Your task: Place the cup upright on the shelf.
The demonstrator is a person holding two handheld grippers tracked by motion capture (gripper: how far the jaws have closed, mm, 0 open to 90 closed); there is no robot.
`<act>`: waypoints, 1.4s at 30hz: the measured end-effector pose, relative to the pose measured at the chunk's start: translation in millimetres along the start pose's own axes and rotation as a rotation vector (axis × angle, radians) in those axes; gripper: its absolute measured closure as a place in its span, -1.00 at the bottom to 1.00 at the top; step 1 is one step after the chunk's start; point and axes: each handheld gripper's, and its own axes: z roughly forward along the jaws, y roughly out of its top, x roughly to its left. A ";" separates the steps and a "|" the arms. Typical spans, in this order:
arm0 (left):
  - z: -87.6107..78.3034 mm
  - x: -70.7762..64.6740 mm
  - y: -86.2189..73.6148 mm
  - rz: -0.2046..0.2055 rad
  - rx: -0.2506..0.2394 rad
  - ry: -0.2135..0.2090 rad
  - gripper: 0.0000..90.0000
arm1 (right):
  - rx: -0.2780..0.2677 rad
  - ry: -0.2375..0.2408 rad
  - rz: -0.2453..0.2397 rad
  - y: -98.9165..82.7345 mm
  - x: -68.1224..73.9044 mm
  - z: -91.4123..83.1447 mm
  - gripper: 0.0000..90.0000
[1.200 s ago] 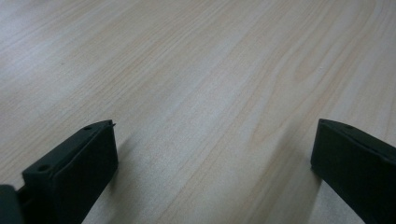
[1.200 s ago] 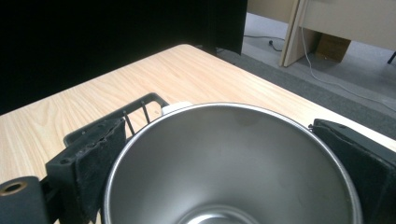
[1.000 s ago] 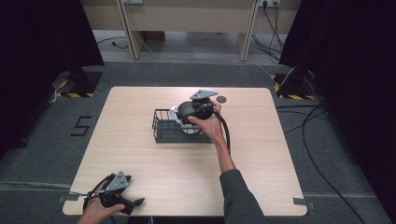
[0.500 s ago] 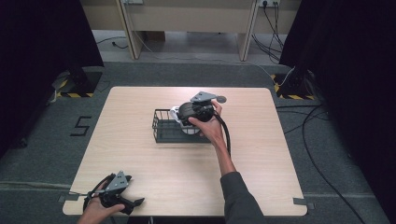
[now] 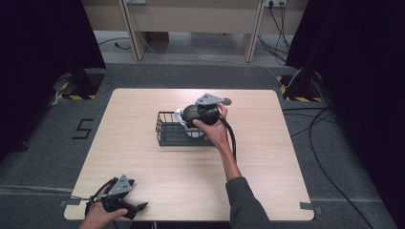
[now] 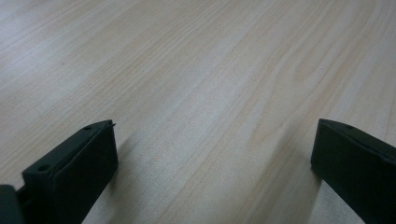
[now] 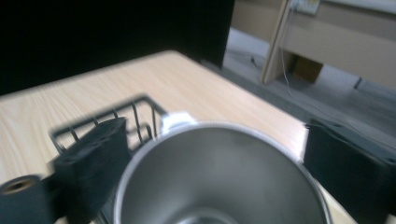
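The right gripper (image 7: 215, 163), jaws spread wide around the shiny steel cup (image 7: 219, 177) in the black wire basket (image 5: 174, 130), should centre before closing; the left gripper (image 5: 136, 207) rests released near the worktop's front-left corner.

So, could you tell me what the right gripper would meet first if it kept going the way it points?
Probably the steel cup, which sits between the right gripper's open jaws, by the wire basket.

Left gripper (image 5: 125, 206): black body, grey three-cornered top plate, black cable, blocky black jaws with small screw holes. Right gripper (image 5: 186, 116): same build, thick black cable. Right sleeve (image 5: 243, 202): dark grey.
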 end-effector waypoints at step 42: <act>0.5 -0.2 -0.2 -0.002 -0.006 0.004 -1.00 | -0.051 0.028 0.065 -6.0 6.8 -68.6 -0.65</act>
